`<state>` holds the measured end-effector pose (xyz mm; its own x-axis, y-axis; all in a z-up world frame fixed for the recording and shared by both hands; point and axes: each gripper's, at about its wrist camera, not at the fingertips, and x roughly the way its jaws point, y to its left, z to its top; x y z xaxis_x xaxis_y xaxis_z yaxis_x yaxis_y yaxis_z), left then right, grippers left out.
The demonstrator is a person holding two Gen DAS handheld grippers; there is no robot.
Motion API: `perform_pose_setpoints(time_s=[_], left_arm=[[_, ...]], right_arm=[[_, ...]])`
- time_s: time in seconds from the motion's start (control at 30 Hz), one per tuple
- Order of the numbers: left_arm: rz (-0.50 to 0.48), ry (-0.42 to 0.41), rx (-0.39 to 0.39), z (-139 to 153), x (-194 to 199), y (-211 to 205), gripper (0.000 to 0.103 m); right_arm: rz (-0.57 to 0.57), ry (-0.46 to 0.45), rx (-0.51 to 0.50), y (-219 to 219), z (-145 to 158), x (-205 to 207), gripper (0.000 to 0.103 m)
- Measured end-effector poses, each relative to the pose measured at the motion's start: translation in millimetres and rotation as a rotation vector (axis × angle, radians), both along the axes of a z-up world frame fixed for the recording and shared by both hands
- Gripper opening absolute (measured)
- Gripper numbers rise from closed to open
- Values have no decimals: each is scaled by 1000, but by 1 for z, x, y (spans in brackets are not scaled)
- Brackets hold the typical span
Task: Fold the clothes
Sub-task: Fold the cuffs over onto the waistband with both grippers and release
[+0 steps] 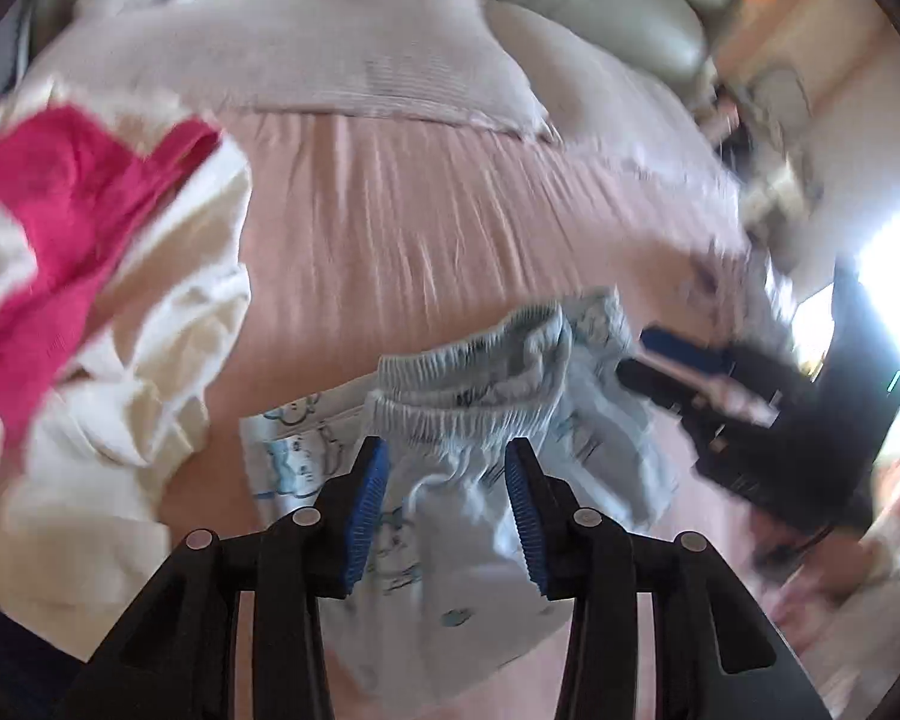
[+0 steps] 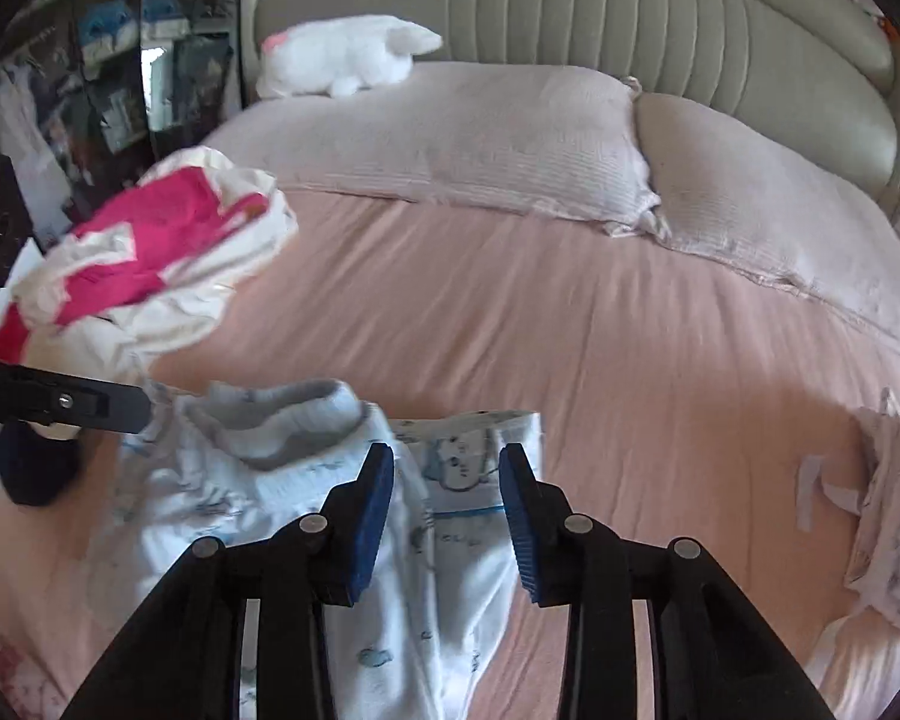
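Light blue printed pants (image 1: 480,420) with an elastic waistband lie bunched on the pink bed sheet (image 1: 420,228). My left gripper (image 1: 447,462) is open, its blue pads on either side of the waistband. The right gripper (image 1: 678,366) shows at the pants' right edge, blurred. In the right wrist view the pants (image 2: 306,480) lie below my open right gripper (image 2: 447,468), whose pads hover over the fabric. The left gripper's finger (image 2: 66,402) enters from the left at the waistband.
A heap of cream and magenta clothes (image 2: 150,264) lies on the left of the bed. Two pillows (image 2: 480,132) and a white plush toy (image 2: 342,54) sit by the padded headboard (image 2: 630,12). A pale crumpled garment (image 2: 894,510) lies at the right edge.
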<state>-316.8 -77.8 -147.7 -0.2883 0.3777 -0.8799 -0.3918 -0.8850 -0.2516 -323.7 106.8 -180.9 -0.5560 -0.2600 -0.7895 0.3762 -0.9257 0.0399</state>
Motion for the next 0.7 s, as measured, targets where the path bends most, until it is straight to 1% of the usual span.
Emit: perform_pose_setpoints(time_s=[0.03,0.07,0.13,0.17,0.2,0.23,0.27,0.3,0.33,0.37,0.43,0.47,0.5,0.53,0.57,0.6,0.63,0.67,0.7], left_arm=[[-108,16,-86,-6,11,16,37],[-192,-1,-150,-18,20,26,37],[-304,-14,-360,-47,34,34,40],[-348,14,-437,-54,41,29,44],[-350,38,-418,-50,44,18,49],[-306,27,-398,-45,42,6,50],[-250,11,-422,-41,37,-4,49],[-211,8,-425,-37,34,-10,47],[-216,39,-375,-29,36,-10,47],[-230,64,-319,-22,39,-6,47],[-306,90,-178,-18,47,16,47],[-339,92,-126,-19,50,26,47],[-361,62,-148,-31,53,33,48],[-379,26,-230,-49,55,31,49],[-392,9,-283,-62,59,26,49],[-384,30,-254,-60,65,12,49],[-341,20,-218,-53,66,-1,49],[-299,13,-189,-47,66,-12,49],[-271,25,-170,-42,65,-16,48]], right_arm=[[69,-7,19,-6,-1,9,36],[140,-7,55,-14,-5,17,36],[265,8,177,-31,-21,34,36],[291,13,262,-31,-33,39,36],[312,3,324,-25,-44,39,36],[321,-14,329,-11,-49,36,36],[301,-27,297,7,-45,32,41],[255,-20,285,22,-36,29,44],[202,16,324,32,-28,29,44],[190,55,343,34,-20,32,44],[253,98,309,24,-9,43,44],[306,102,310,9,-10,50,44],[358,105,311,-5,-10,57,44],[402,100,348,-13,-17,62,44],[437,87,417,-17,-31,66,44],[472,73,487,-20,-44,69,44],[472,66,500,-19,-48,69,44],[443,65,463,-14,-42,64,45],[413,64,425,-9,-36,59,46]])
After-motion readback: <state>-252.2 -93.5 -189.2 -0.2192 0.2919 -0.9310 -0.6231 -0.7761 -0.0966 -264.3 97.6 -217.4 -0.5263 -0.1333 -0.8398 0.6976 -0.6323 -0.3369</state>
